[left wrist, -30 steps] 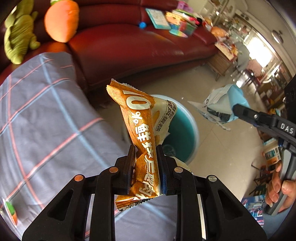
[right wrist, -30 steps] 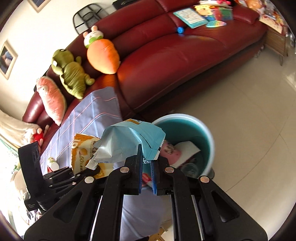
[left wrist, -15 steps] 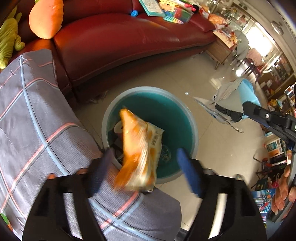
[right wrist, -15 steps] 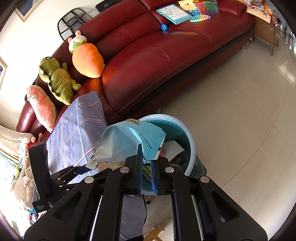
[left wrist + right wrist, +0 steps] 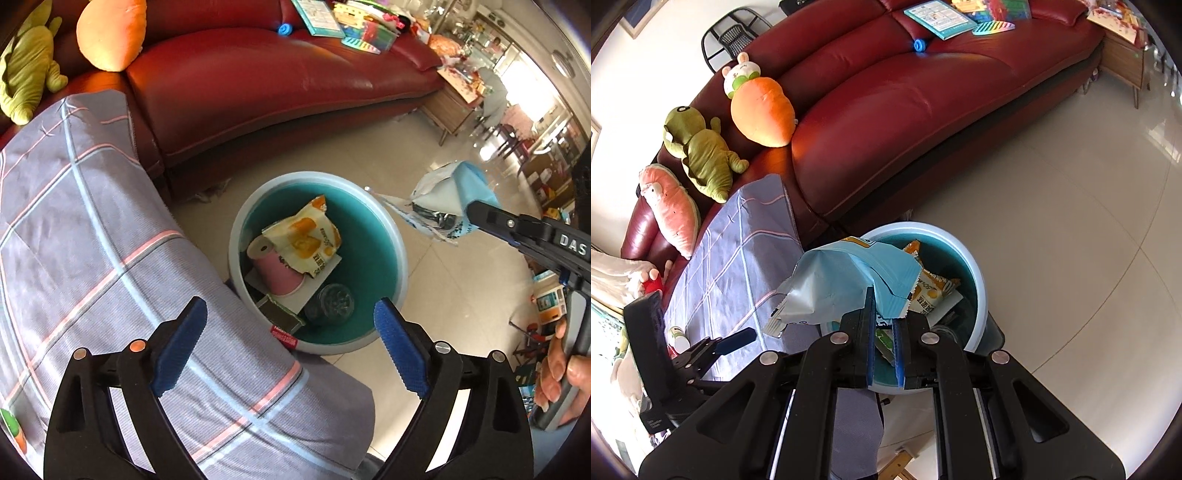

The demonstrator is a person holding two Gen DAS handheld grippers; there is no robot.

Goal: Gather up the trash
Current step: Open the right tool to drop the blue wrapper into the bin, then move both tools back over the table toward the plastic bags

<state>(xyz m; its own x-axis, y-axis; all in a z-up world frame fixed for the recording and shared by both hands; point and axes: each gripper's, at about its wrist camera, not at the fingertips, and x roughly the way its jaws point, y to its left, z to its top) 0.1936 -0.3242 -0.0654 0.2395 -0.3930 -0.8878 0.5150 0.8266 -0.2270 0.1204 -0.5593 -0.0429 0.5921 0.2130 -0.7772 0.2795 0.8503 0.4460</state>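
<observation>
In the left wrist view we start at the left of the frame, where a grey checked cloth (image 5: pixel 92 229) drapes over what looks like the sofa's end; it fills the left half and reaches down between our fingers. At the bottom, our left tool (image 5: pixel 288 343) stands released, its jaws having just been opening, with nothing between the blue pads (image 5: pixel 177 347). We hold it tilted down over the bin so that what it lets go falls inside. Just above the tool, at the frame's centre, sits the teal bin (image 5: pixel 388 236) on the floor beside the red sofa (image 5: pixel 280 85). The orange snack wrapper (image 5: pixel 306 240) now lies inside it, on top of a pink roll (image 5: pixel 277 266) and beside a clear lid or jar (image 5: pixel 332 301).

Moving right, the pale blue snack bag (image 5: pixel 443 195) hangs past the bin's right rim, not yet over the opening from this view. Our right tool (image 5: pixel 884 332) is clenched on that bag's corner, as the right wrist view shows, pinching the edge so the bag dangles freely. We judge the next step is to carry it over the bin and let go; the light bag could catch the rim.
</observation>
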